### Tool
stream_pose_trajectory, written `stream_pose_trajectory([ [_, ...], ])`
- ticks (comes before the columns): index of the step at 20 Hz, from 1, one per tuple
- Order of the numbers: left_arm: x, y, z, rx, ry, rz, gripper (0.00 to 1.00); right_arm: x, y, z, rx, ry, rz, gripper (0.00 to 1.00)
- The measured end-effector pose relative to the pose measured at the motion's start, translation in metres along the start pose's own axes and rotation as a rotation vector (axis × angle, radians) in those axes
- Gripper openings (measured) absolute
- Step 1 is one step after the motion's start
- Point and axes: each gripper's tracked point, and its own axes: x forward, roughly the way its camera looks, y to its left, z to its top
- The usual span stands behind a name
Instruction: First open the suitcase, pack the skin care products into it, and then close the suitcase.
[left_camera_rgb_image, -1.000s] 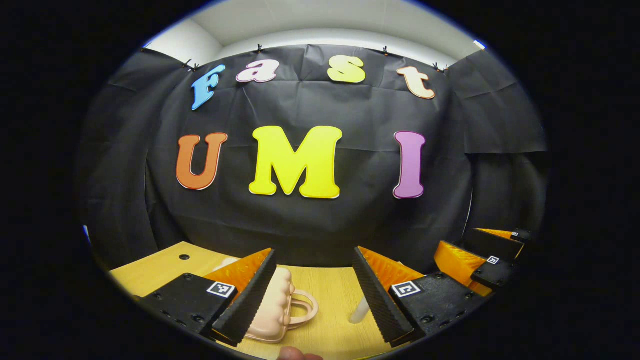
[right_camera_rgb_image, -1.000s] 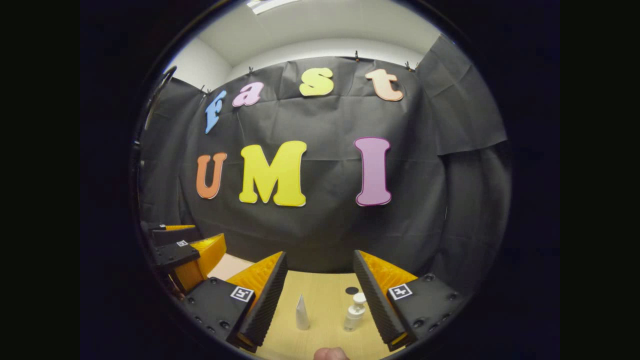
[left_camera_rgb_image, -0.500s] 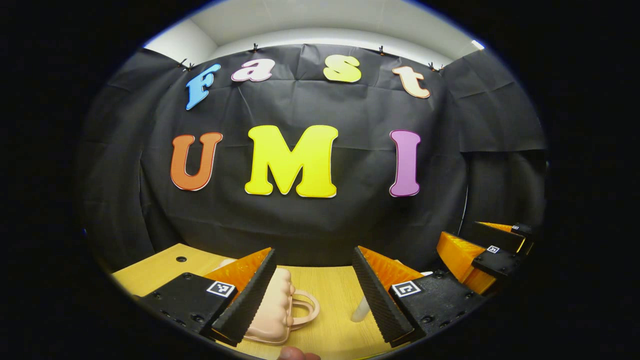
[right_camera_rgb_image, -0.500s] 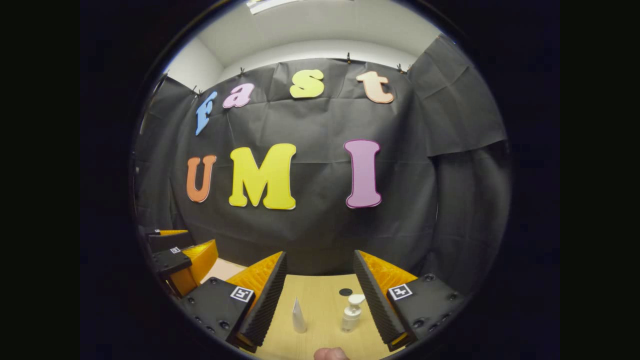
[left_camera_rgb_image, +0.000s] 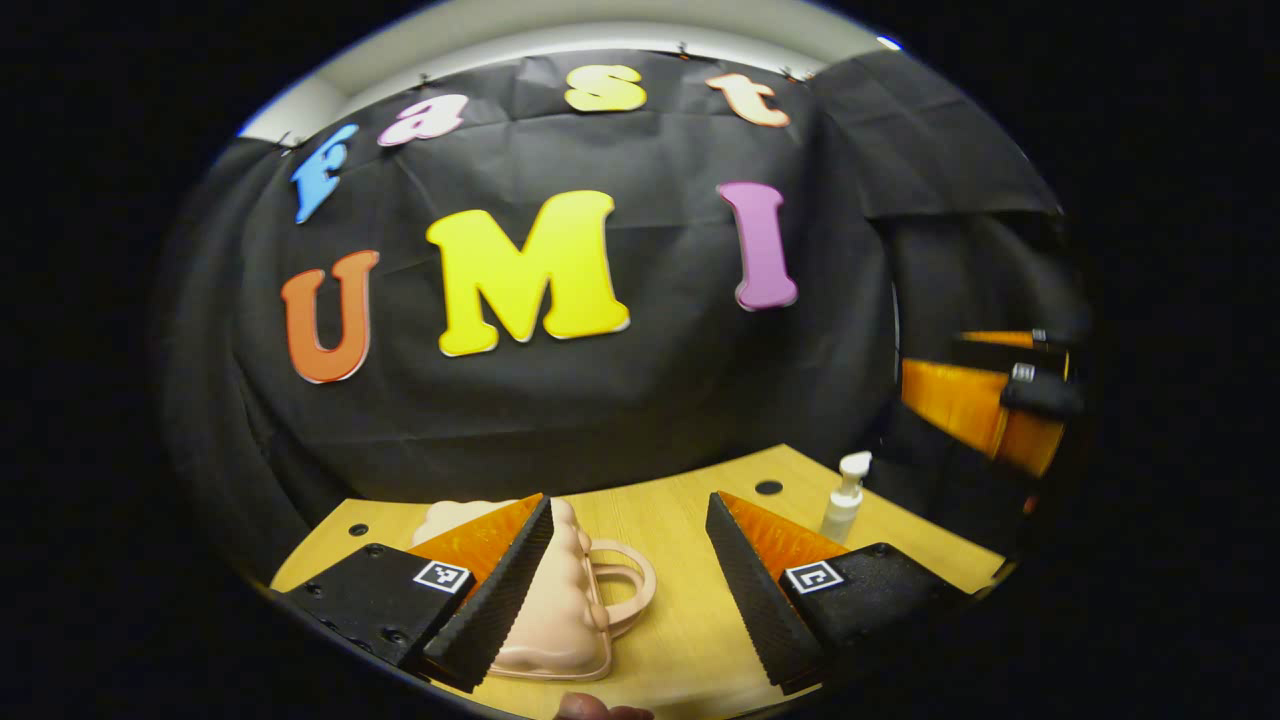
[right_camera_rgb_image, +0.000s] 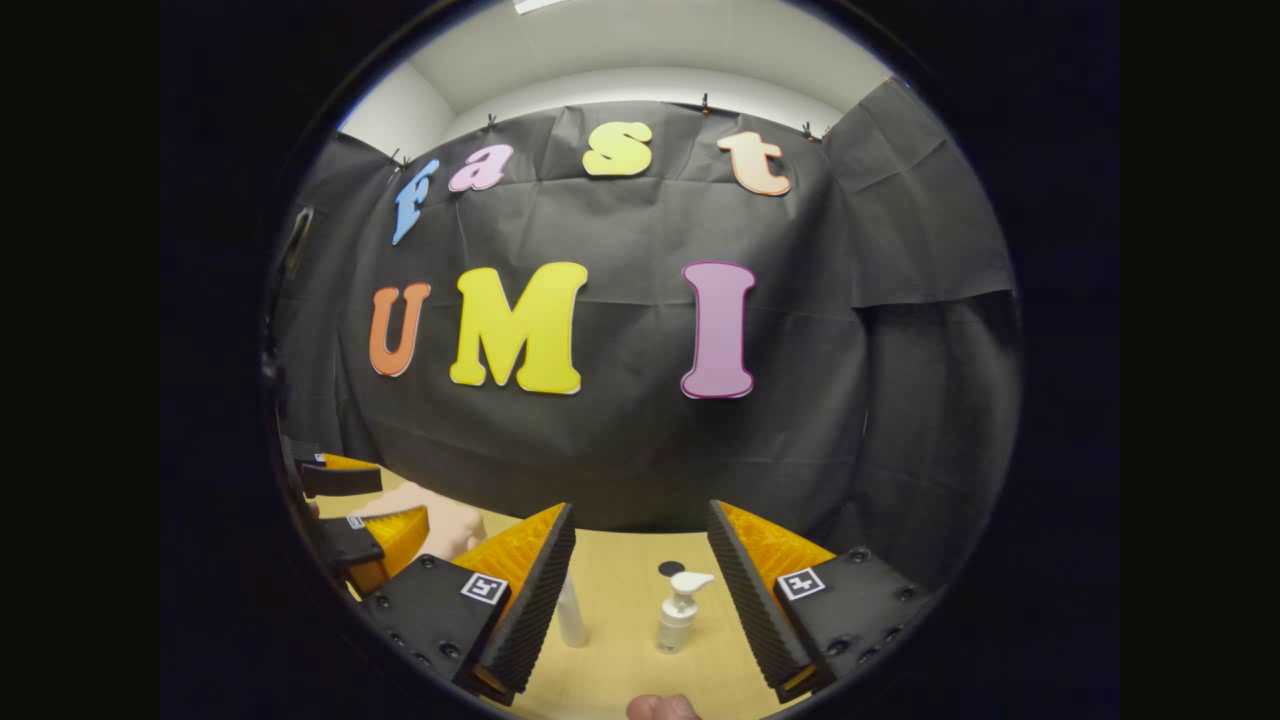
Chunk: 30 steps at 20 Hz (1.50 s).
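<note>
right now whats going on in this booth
A person holds a gripper in each hand over a wooden table, and nothing has been picked up. The left gripper is open, pointing at a small peach suitcase that lies closed on the table. The right gripper is open too, facing a white pump bottle and a white tube that stand on the table. The packing has not begun: the suitcase is shut and both skin care items are outside it.
</note>
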Motion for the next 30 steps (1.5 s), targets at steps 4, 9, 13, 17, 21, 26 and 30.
stream_pose_trajectory([
  [4, 0.018, -0.018, -0.059, 0.326, 0.147, -0.112, 0.99, -0.002, -0.033, -0.019, -0.026, 0.052, -0.063, 0.79],
  [9, 0.052, -0.012, -0.13, 0.591, 0.354, -0.16, 0.99, -0.014, -0.067, -0.029, -0.033, 0.07, -0.138, 0.79],
  [13, 0.076, -0.003, -0.143, 0.703, 0.413, -0.128, 0.98, -0.026, -0.081, -0.044, -0.039, 0.106, -0.172, 0.79],
  [17, 0.093, 0.006, -0.159, 0.766, 0.483, -0.106, 0.84, -0.029, -0.087, -0.051, -0.052, 0.119, -0.195, 0.79],
  [21, 0.097, 0.013, -0.171, 0.756, 0.542, -0.104, 0.6, -0.034, -0.082, -0.056, -0.064, 0.127, -0.188, 0.79],
  [26, 0.095, 0.011, -0.177, 0.713, 0.614, -0.118, 0.31, -0.037, -0.066, -0.056, -0.061, 0.129, -0.169, 0.79],
  [30, 0.09, 0.015, -0.155, 0.709, 0.557, -0.076, 0.17, -0.036, -0.058, -0.045, -0.084, 0.096, -0.165, 0.79],
])
